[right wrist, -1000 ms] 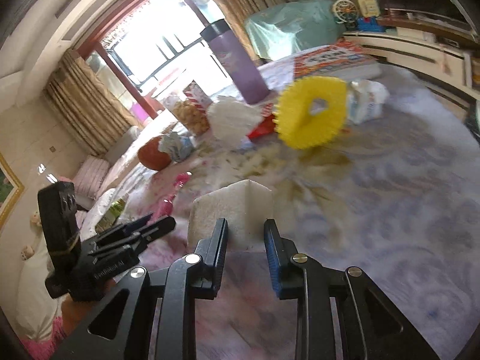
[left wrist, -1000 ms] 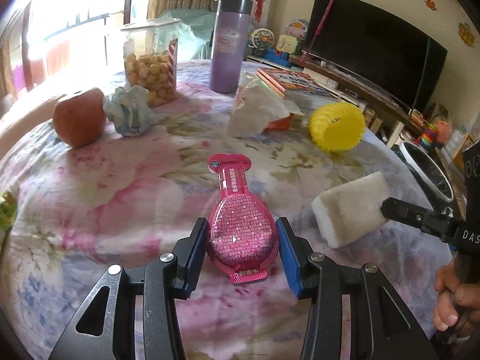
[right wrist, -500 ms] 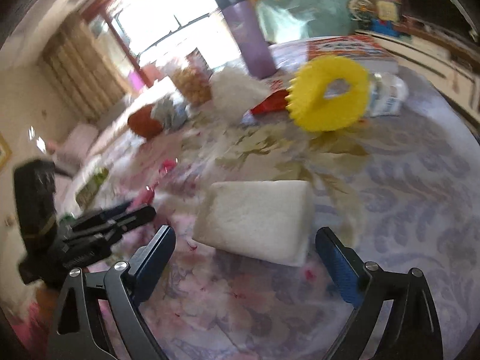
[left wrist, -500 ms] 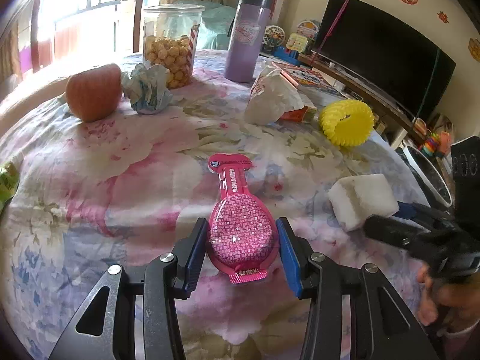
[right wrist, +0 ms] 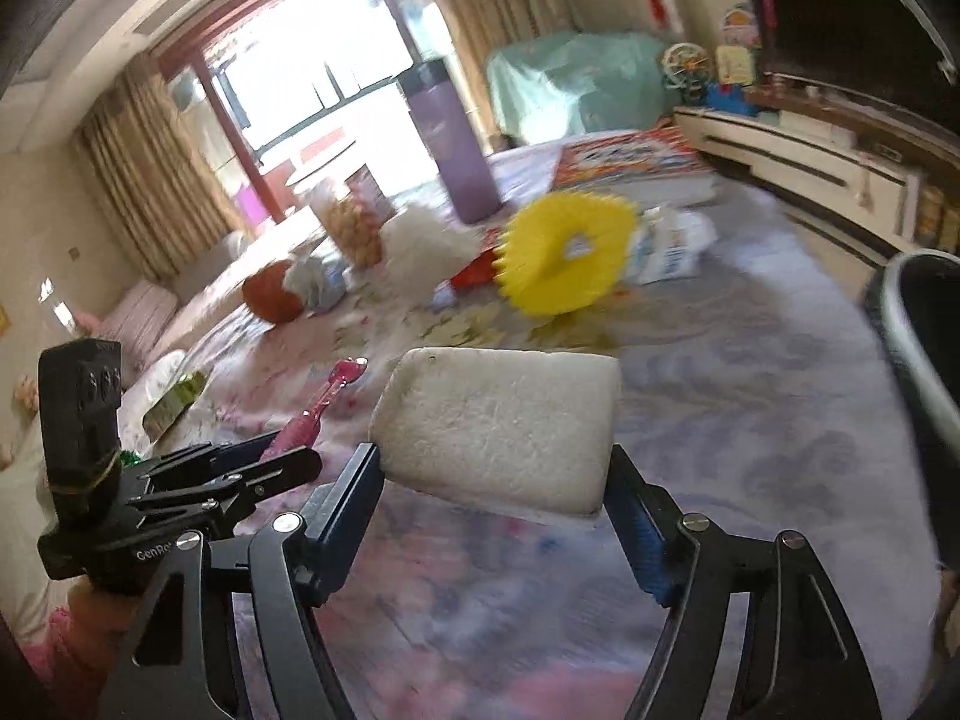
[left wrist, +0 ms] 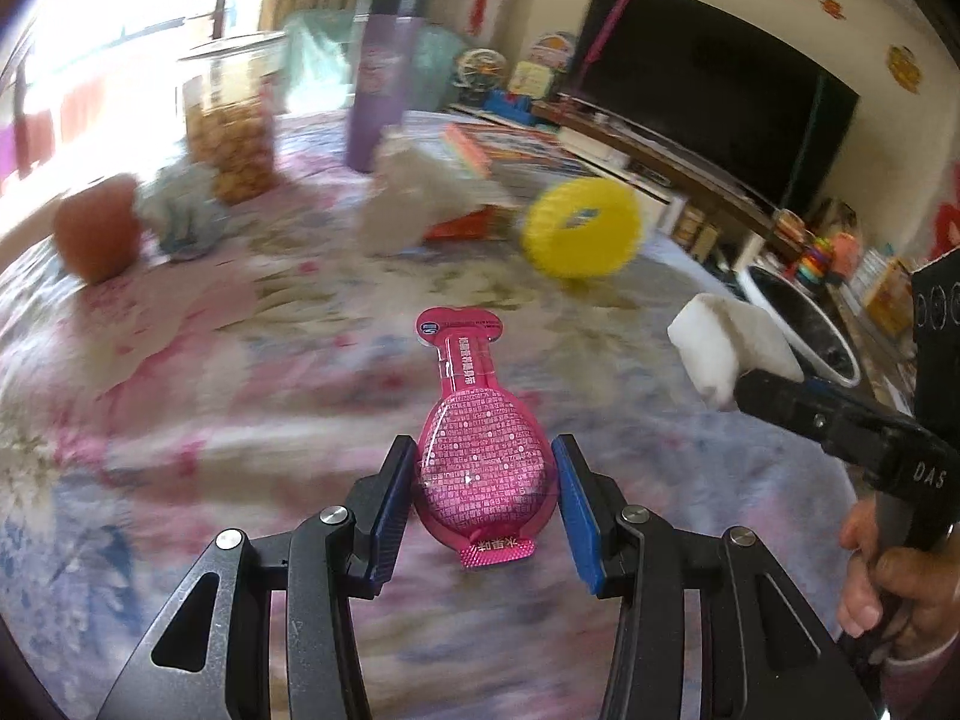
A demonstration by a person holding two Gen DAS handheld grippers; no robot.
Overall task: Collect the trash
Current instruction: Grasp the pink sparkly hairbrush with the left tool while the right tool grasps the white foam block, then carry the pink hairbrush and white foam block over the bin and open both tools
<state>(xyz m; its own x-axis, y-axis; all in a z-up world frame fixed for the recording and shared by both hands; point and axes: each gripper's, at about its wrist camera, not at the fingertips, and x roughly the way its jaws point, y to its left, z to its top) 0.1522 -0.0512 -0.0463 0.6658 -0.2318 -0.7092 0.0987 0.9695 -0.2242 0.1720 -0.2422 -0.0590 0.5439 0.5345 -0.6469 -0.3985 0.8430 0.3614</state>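
In my left gripper [left wrist: 483, 495] I have the pink blister pack [left wrist: 477, 450] pinched across its bulb, jaws narrow, neck pointing to twelve o'clock over the flowered tablecloth [left wrist: 180, 396]. My right gripper [right wrist: 495, 489] has just been closing its jaws on the white sponge block [right wrist: 498, 426], and now the pads press its two ends at a wide setting, the block lifted clear of the cloth. In the left view that block sits at three o'clock from the pack, near the rim of the dark bin [left wrist: 804, 324] beyond the table's edge.

So two pieces are in hand, neither dropped yet. I judge the bin is where both go next. Left on the table, I would count as trash the crumpled white tissue [left wrist: 414, 204] at eleven o'clock, the blue-white paper wad [left wrist: 186, 222] at ten beside the apple [left wrist: 96, 234], and the crushed wrapper [right wrist: 672, 246] behind the yellow toothed ring [right wrist: 564, 252]. The purple tumbler [left wrist: 381, 78], snack jar [left wrist: 231, 132] and books [right wrist: 630, 159] look like keepers.
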